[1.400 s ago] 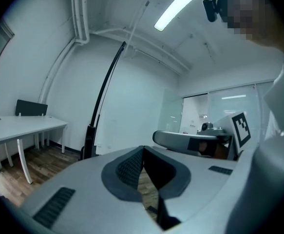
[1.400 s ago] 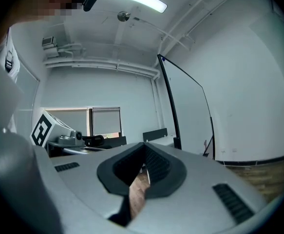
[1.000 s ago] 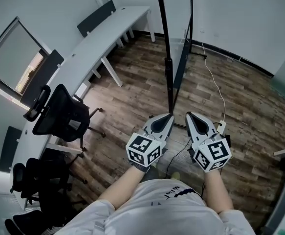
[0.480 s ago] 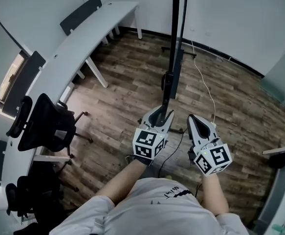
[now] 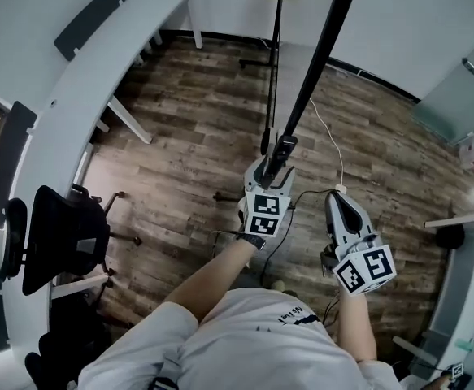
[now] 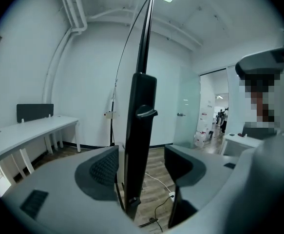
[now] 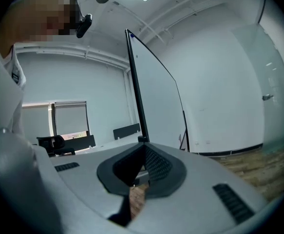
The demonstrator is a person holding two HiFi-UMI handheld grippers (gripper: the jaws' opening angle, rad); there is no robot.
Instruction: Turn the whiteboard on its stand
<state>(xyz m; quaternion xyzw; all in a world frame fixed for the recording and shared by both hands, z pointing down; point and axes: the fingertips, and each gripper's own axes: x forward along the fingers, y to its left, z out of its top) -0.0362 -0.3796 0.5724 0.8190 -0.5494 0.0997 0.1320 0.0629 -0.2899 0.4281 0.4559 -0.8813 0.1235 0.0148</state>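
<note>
**Left tongs loosened round the whiteboard's edge**

As we looked down, the room lay under us with a wood-plank floor (image 5: 188, 136). A long white desk (image 5: 98, 63) curved along the left wall and a black office chair (image 5: 62, 234) stood beside it at the near left. A glass door (image 5: 456, 96) showed at the far right. A thin white cable (image 5: 334, 157) trailed over the planks between the grippers and the far wall.

The whiteboard (image 5: 318, 63) stood upright just ahead of us, edge-on from the head view, as a dark bar rising from the left gripper toward the far top. The right gripper view showed its pale face (image 7: 156, 106) in a black frame.

The left gripper (image 5: 271, 173) sat at the lower end of that edge. In its own view the jaws (image 6: 142, 165) were spreading, with the board's black frame post (image 6: 141, 130) between them. The right pad stood clear of the post. The left pad was close beside it, and we could not tell whether it touched.

The right gripper (image 5: 338, 201) hung to the right, nearer us and apart from the board. Its jaws (image 7: 142, 162) were pressed together with nothing between them.

Our left forearm (image 5: 220, 270) reached well forward, bare, toward the board. The right forearm (image 5: 354, 315) stayed closer to the body and pointed the same way.
</note>
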